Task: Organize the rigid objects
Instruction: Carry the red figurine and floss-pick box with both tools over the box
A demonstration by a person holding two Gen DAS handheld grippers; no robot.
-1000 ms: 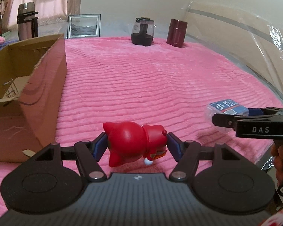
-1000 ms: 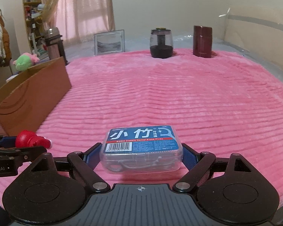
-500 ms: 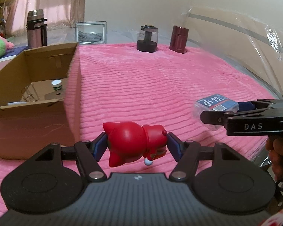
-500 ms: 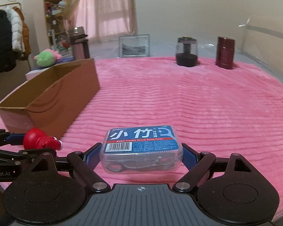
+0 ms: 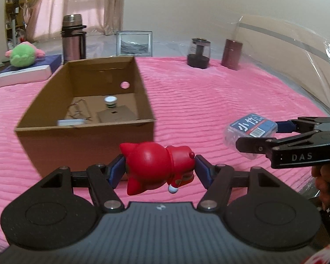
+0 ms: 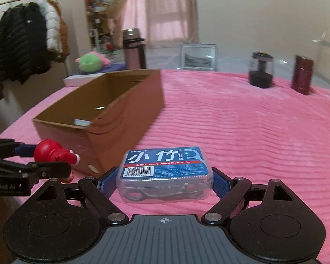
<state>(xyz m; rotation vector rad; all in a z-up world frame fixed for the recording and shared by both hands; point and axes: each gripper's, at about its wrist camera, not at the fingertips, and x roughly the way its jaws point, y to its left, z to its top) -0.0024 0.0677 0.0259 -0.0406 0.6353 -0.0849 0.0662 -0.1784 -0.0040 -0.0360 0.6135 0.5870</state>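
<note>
Two grippers, each pinching one thing above the pink blanket (image 5: 209, 101).

We hold the red toy figure (image 5: 156, 165) on its side between the blue pads of our left gripper (image 5: 158, 168), just in front of the near wall of the open cardboard box (image 5: 85, 140). Our right gripper (image 6: 165, 179) clamps the clear floss pick box (image 6: 164, 173) by its two ends, blue label up, off to the right of the carton. Inside the carton lie a small round white-capped jar (image 5: 110, 101), some thin wire and a flat pale item. A dark jar (image 5: 198, 52), a maroon canister (image 5: 232, 54), a framed picture (image 5: 134, 43) and a flask (image 5: 73, 36) stand at the far edge.
</note>
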